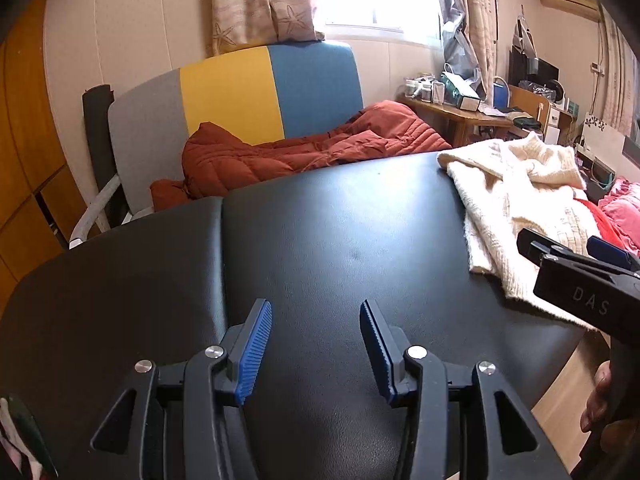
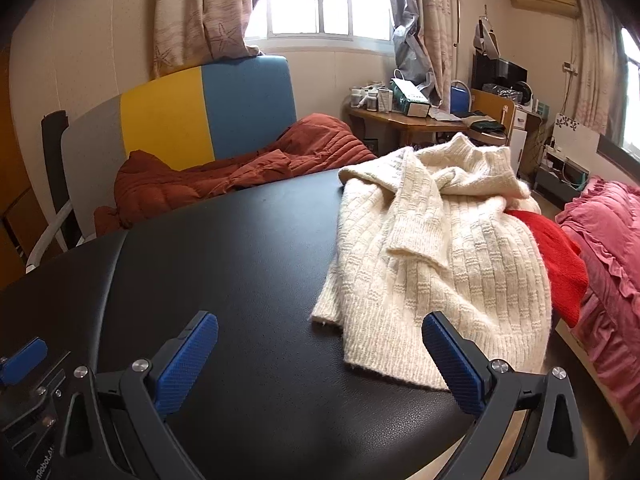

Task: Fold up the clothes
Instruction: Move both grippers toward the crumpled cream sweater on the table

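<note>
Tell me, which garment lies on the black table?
The cream knit sweater; the rust quilted jacket lies on the chair behind, not on the table.

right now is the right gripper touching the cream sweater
Apart. In the right wrist view the right gripper is open, bare black table showing between its fingers, and the cream sweater lies just beyond them.
</note>
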Demonstrator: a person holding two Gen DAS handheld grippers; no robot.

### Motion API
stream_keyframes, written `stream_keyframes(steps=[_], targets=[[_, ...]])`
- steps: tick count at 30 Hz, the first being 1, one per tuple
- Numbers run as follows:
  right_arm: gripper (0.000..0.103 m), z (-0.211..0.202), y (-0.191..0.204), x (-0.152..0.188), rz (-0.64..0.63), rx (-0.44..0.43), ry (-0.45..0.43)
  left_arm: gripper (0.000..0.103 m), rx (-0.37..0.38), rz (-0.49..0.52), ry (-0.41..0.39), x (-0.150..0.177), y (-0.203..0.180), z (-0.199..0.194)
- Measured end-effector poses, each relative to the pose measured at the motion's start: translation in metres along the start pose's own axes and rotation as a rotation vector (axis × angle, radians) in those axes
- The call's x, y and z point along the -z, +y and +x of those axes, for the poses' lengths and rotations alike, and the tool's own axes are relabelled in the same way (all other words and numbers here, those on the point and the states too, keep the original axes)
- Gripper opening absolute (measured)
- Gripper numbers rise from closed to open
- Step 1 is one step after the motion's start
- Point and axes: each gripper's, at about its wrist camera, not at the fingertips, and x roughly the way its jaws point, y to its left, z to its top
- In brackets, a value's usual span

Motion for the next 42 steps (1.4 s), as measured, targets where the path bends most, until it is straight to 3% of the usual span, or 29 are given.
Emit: stream_keyframes(steps=[9, 12, 18, 23, 27, 31, 38, 42], targets=[[0.103, 0.007, 0.007, 0.011, -0.024, 0.027, 0.027, 0.048, -0.001, -0.007, 0.041, 0.015, 0.003, 0.012], [0.103, 0.013, 0.005, 0.020, -0.031, -0.011, 0.045, 0.048, -0.014, 0.010, 0.079, 0.023, -0.001, 0.026], [0.103, 0.040, -0.019, 0.030, 0.005, -0.080, 0.117, 0.048, -0.017, 0.010, 0.153, 0.041, 0.003, 0.053], [0.103, 0.054, -0.046, 0.028, 0.043, -0.099, 0.121, 0.048, 0.001, 0.025, 0.214, 0.059, 0.007, 0.076], [0.103, 0.064, -0.071, 0.020, 0.089, -0.118, 0.125, 0.048, 0.040, 0.025, 0.180, 0.064, 0.010, 0.076], [0.103, 0.072, -0.094, 0.011, 0.135, -0.132, 0.121, 0.060, 0.068, -0.013, 0.164, 0.067, 0.017, 0.077], [0.103, 0.098, -0.114, -0.030, 0.126, -0.110, 0.084, 0.068, 0.067, -0.034, 0.144, 0.068, 0.023, 0.078], [0.103, 0.138, -0.112, -0.052, 0.108, -0.154, 0.123, 0.086, 0.054, -0.095, 0.158, 0.071, 0.031, 0.083]])
